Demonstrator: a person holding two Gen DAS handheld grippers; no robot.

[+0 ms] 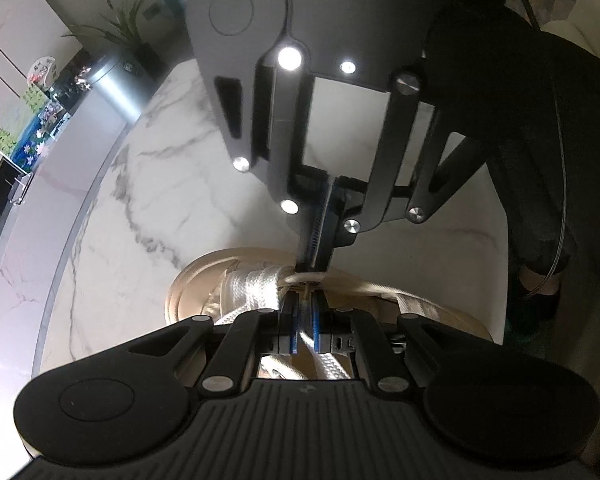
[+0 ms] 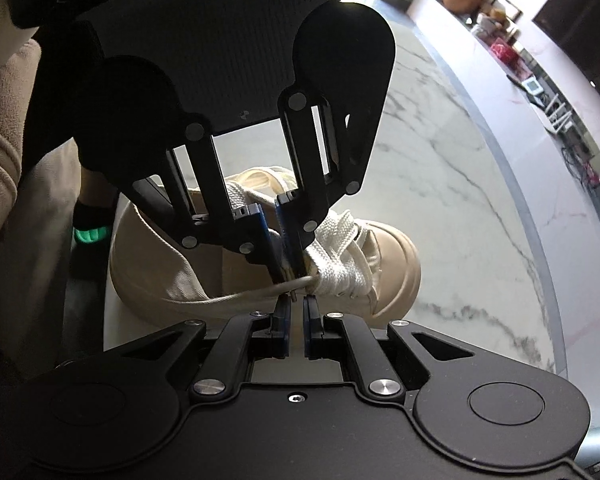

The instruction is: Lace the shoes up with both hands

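A beige high-top shoe [image 2: 396,264] with white laces [image 2: 340,256] stands on the marble table; it also shows in the left wrist view [image 1: 188,284]. My left gripper [image 1: 306,300] sits over the shoe, shut on a white lace [image 1: 308,342] that runs between its blue pads. My right gripper [image 2: 296,300] faces it from the other side, jaws slightly apart around the lace's thin tip [image 2: 294,294]. In the left wrist view the right gripper [image 1: 314,268] comes down from above, its fingertips at the lace end [image 1: 304,278]. The two grippers nearly touch.
The white marble table [image 2: 460,200] extends beyond the shoe's toe. A person in dark clothes [image 1: 540,160] stands close by. A counter with a plant [image 1: 124,36] and small items runs along the back wall.
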